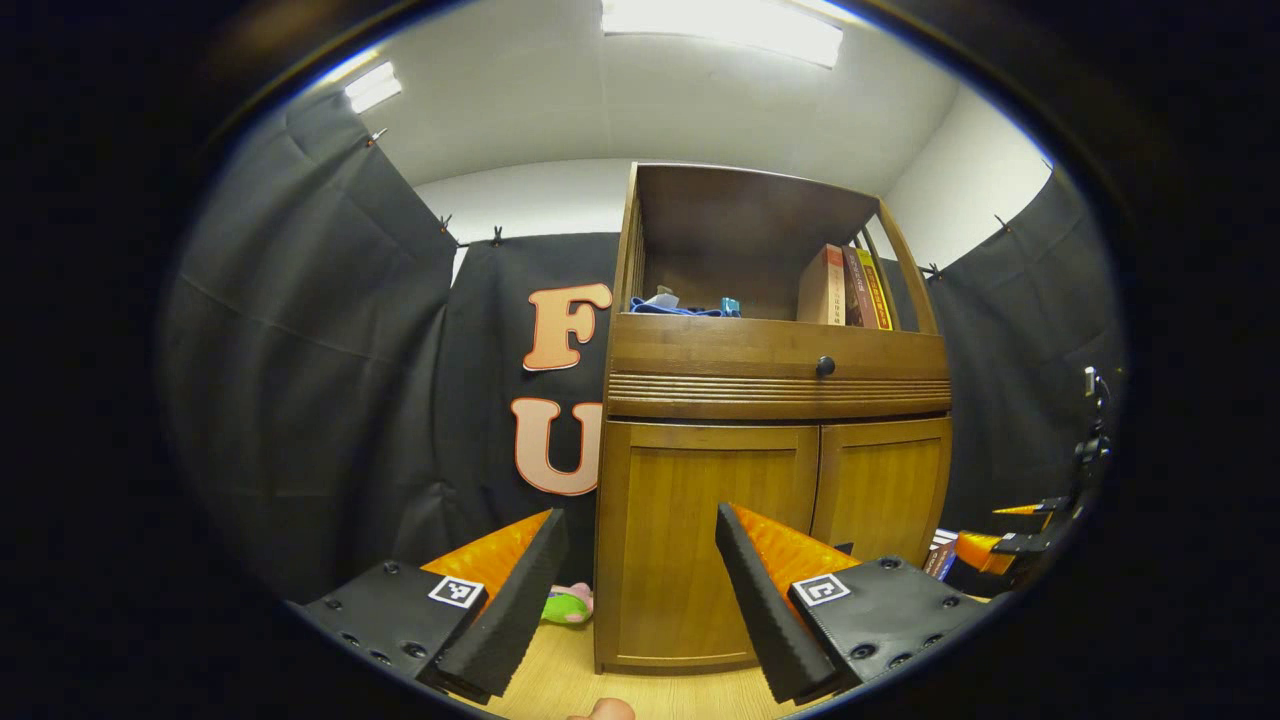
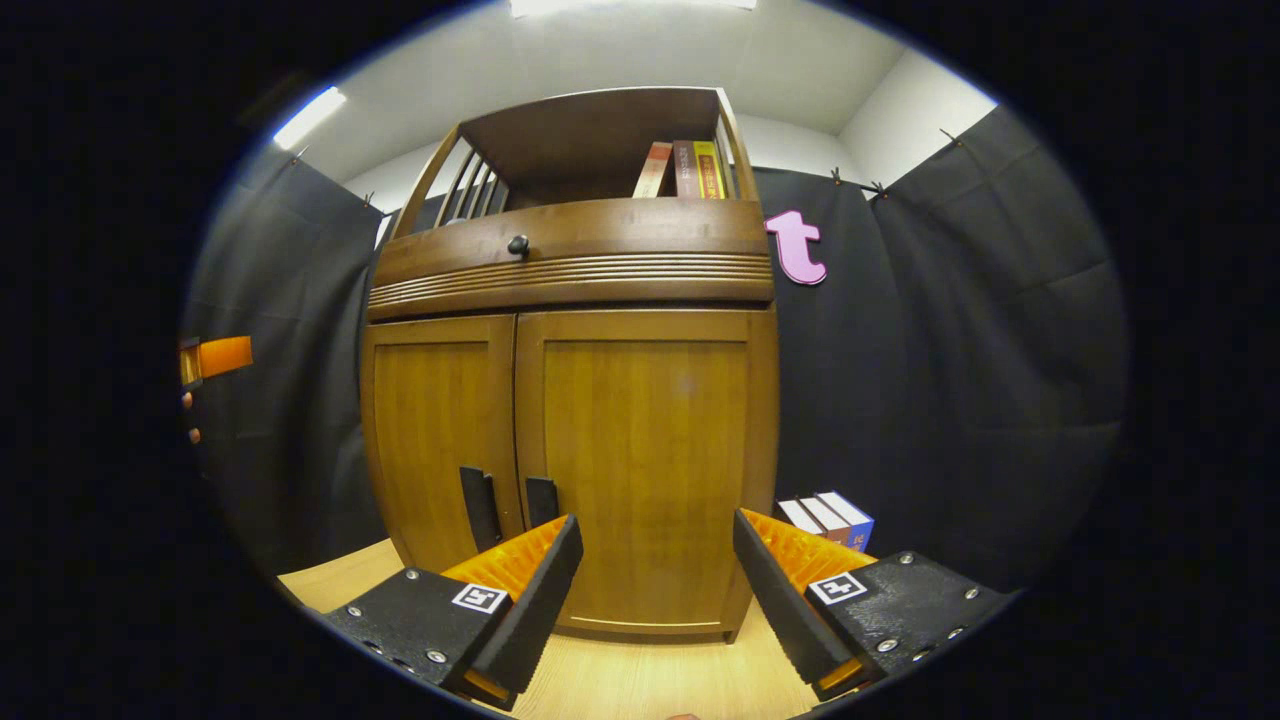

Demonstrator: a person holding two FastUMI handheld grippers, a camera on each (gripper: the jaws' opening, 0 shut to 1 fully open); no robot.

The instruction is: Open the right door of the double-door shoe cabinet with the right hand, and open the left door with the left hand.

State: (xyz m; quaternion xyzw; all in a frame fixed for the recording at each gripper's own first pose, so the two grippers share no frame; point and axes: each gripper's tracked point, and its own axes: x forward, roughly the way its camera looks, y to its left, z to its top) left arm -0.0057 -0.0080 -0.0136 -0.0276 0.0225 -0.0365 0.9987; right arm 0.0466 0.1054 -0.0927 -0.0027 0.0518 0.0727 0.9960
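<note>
A wooden shoe cabinet stands ahead with both lower doors closed. In the left gripper view my left gripper is open, low before the left door, not touching it. The right door sits beyond, and the other gripper shows at the far right edge. In the right gripper view my right gripper is open in front of the right door. Two dark vertical handles flank the seam between the right door and the left door, just left of my left finger.
A drawer with a dark knob sits above the doors, and an open shelf holds books. More books lie on the floor right of the cabinet. A green and pink toy lies left of the cabinet. The floor is light wood.
</note>
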